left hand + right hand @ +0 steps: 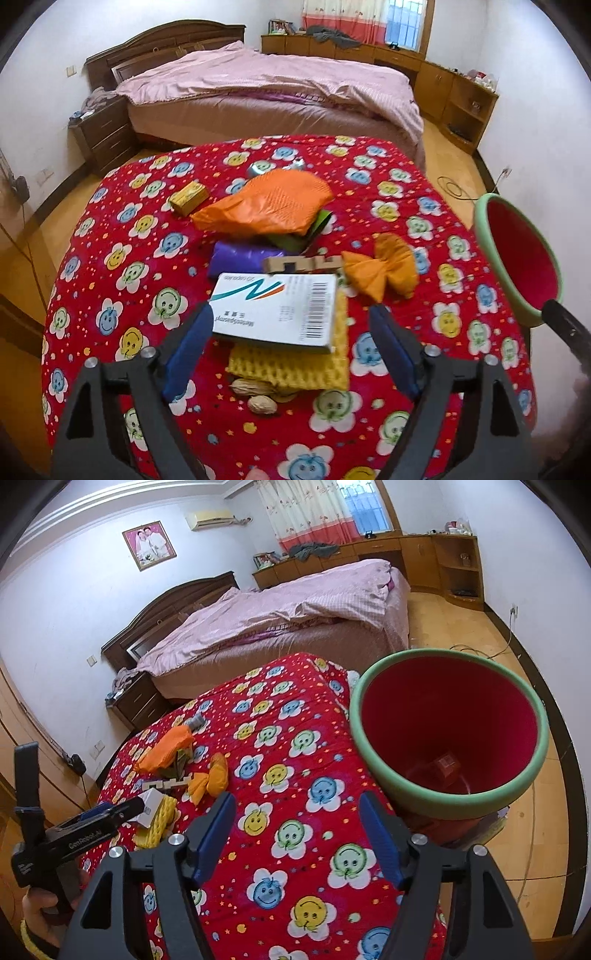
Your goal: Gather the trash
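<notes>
The left gripper (291,328) tilts steeply down with jaws spread wide, holding nothing; a white box (275,310) lies between its blue pads (186,347) on a yellow pad (295,365), whether touching the left one I cannot tell. The right gripper (297,834) also angles down, jaws well apart and empty above the red cloth (295,775), just beside the red bin (448,734). Beyond the box lie orange wrappers (269,203), a purple bag (240,258) and peanuts (258,395).
</notes>
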Demonstrator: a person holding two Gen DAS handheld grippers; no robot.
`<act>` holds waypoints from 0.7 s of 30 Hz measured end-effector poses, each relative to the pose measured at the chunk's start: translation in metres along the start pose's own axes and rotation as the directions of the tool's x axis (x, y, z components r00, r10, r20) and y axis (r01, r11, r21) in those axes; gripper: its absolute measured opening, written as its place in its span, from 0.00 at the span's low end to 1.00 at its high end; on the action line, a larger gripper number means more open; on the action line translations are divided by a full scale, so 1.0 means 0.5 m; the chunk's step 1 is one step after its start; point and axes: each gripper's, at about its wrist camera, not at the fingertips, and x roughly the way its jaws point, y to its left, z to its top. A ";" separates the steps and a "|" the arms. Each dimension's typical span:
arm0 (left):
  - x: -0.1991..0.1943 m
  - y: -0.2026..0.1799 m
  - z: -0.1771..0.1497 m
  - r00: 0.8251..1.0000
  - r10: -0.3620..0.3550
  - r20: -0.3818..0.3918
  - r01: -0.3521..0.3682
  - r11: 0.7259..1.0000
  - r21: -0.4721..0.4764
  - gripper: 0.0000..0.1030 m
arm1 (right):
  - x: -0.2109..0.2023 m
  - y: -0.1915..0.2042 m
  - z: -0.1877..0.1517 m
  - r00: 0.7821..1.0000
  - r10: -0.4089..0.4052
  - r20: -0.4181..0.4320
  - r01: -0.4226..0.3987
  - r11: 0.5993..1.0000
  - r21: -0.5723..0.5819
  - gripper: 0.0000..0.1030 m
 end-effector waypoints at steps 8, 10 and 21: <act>0.042 0.016 -0.002 0.999 0.045 -0.015 -0.045 0.999 0.002 0.89 | 0.027 0.009 -0.004 0.999 0.002 -0.033 -0.002 1.000 -0.009 0.70; 0.051 0.017 -0.003 0.998 0.053 -0.021 -0.053 0.999 0.008 0.89 | 0.034 0.010 -0.004 0.999 0.003 -0.040 -0.003 1.000 -0.009 0.70; 0.046 0.030 -0.037 0.998 -0.008 -0.065 0.007 1.000 -0.021 0.89 | 0.059 0.025 -0.009 0.997 0.024 -0.074 -0.025 0.999 -0.021 0.70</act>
